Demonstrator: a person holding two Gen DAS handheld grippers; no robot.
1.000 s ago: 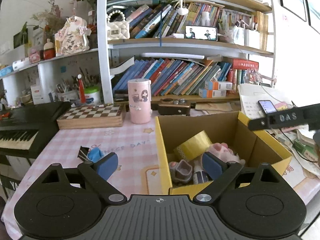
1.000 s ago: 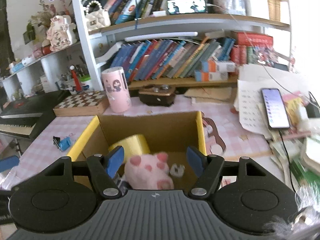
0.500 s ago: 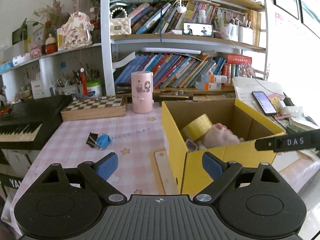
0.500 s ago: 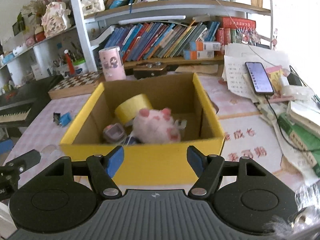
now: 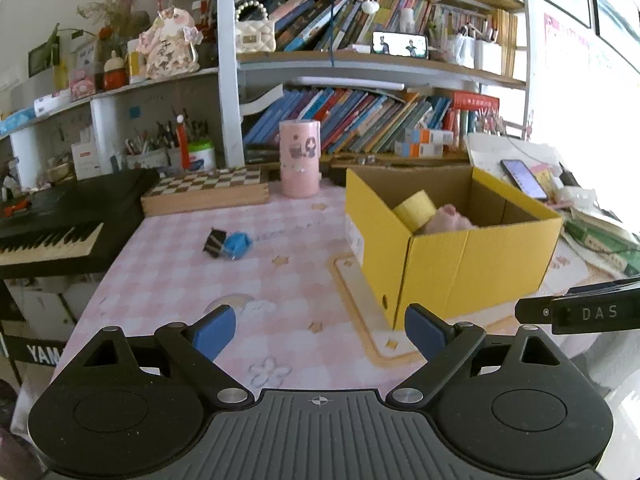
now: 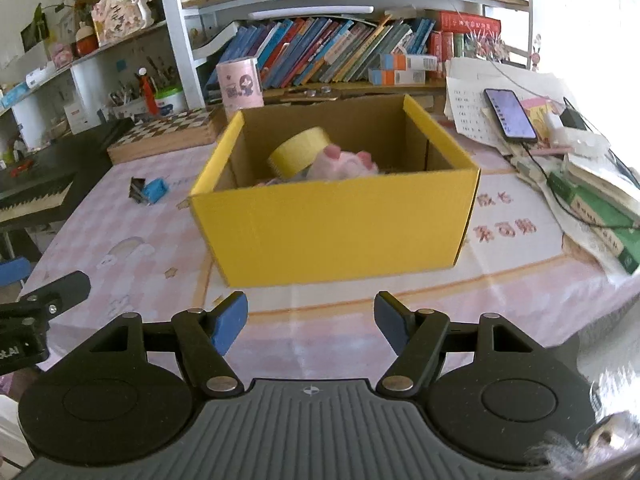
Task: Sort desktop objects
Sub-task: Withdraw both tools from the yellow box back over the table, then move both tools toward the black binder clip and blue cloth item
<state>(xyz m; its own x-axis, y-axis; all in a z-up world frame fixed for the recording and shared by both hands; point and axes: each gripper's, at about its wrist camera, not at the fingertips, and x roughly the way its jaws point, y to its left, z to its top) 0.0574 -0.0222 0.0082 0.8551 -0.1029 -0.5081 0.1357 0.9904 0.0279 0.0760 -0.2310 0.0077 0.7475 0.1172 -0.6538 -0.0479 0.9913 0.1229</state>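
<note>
A yellow cardboard box [image 6: 336, 220] stands on the pink checked tablecloth [image 5: 280, 280]; the same box [image 5: 472, 256] is at the right of the left wrist view. Inside lie a yellow tape roll [image 6: 298, 150] and a pink plush toy [image 6: 344, 164]. A blue object with a black binder clip [image 5: 228, 243] lies on the cloth left of the box, also seen as the blue object [image 6: 150, 191]. My left gripper [image 5: 320, 330] is open and empty, near the table's front edge. My right gripper [image 6: 311, 322] is open and empty, in front of the box.
A pink cylinder [image 5: 300, 158], a chessboard box [image 5: 204, 192] and a black keyboard [image 5: 52, 224] stand at the back and left. Bookshelves [image 5: 360, 120] rise behind. A phone [image 6: 510, 114], papers and green books [image 6: 592, 204] crowd the right side.
Both grippers have pulled back from over the box toward the table's front edge; the box now appears farther away and its yellow front wall is in full view.
</note>
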